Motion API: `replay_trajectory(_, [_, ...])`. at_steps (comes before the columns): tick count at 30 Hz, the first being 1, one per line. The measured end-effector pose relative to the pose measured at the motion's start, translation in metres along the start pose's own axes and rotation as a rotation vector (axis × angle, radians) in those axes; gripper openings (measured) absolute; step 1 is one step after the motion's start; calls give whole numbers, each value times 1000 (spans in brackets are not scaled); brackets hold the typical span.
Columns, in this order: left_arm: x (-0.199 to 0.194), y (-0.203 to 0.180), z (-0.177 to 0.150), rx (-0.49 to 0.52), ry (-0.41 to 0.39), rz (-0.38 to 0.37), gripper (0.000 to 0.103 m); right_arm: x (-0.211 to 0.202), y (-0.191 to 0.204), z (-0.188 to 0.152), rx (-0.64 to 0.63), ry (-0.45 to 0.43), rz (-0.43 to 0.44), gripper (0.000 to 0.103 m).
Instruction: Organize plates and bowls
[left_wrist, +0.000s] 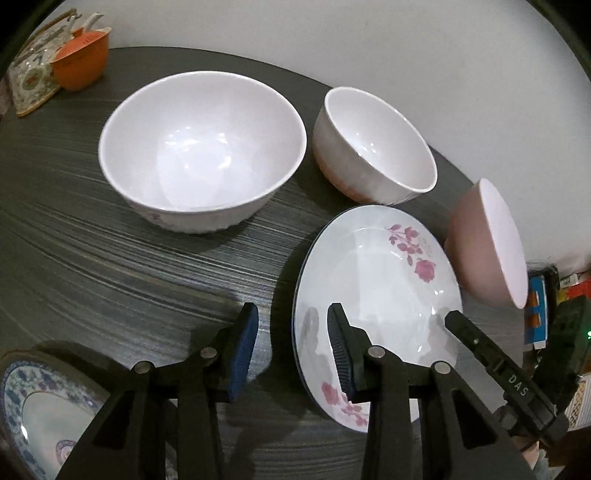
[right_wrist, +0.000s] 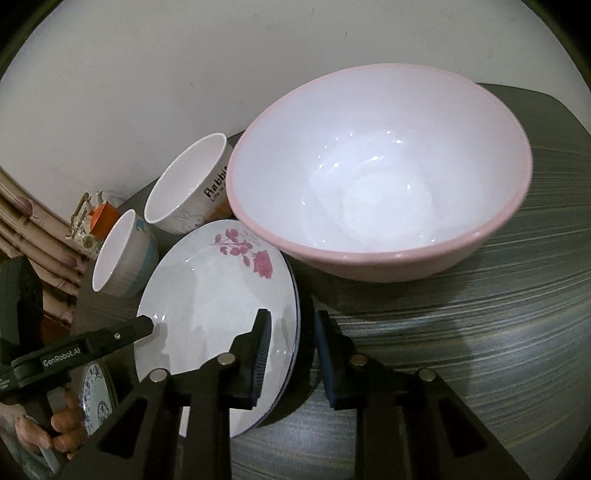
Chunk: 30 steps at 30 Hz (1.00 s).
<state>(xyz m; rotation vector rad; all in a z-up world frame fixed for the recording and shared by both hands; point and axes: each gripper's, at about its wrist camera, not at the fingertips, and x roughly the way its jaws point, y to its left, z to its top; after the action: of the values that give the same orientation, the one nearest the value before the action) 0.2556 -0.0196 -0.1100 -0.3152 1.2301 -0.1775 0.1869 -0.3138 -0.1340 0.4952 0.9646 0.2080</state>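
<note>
A white plate with pink roses (left_wrist: 376, 280) (right_wrist: 207, 295) lies on the dark striped table (left_wrist: 110, 258), with a blue-rimmed plate edge showing under it. My left gripper (left_wrist: 295, 347) straddles its left rim, one pad over the plate and one outside, with gaps on both sides. My right gripper (right_wrist: 291, 350) straddles the opposite rim the same way, pads apart from it. A finger of the right gripper (left_wrist: 465, 328) shows in the left wrist view, and a finger of the left one (right_wrist: 136, 328) in the right wrist view.
A big white bowl (left_wrist: 199, 147) (right_wrist: 118, 254) and a smaller "Rabbit" bowl (left_wrist: 376, 144) (right_wrist: 188, 192) stand behind the plate. A pink bowl (left_wrist: 484, 243) (right_wrist: 376, 177) sits close on its right. A blue-patterned plate (left_wrist: 33, 398) lies front left. An orange cup (left_wrist: 81, 62) stands far left.
</note>
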Motion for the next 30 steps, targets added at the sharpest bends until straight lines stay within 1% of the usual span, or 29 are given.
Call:
replay_trajectory(1, [2, -1, 0, 4, 2, 1, 31, 2, -1, 0, 4, 3, 5, 25])
replay_trajectory(5, [11, -3, 1, 16, 27, -2, 21, 7, 0, -1, 2, 17, 8, 16])
replay_trajectory(7, [11, -4, 1, 20, 22, -1, 19, 7, 1, -1, -5, 19, 9, 12])
replay_trajectory(8, [12, -5, 1, 23, 20, 1, 17, 7, 1, -1, -6, 17, 10, 12])
replay_trajectory(10, [14, -5, 1, 18, 28, -20, 13, 7, -1, -1, 1, 16, 15, 12])
replay_trajectory(14, [13, -10, -1, 26, 23, -15, 13, -1, -7, -5, 20, 29, 17, 11])
replay_trajectory(17, [14, -14, -6, 29, 43, -17, 13, -8, -11, -12, 28, 43, 13, 12])
replay_trajectory(22, [8, -15, -24, 40, 73, -20, 13, -24, -18, -34, 41, 67, 13, 11])
replay_trajectory(30, [-8, -19, -66, 76, 126, -8, 13, -46, -18, -74, 77, 107, 8, 11])
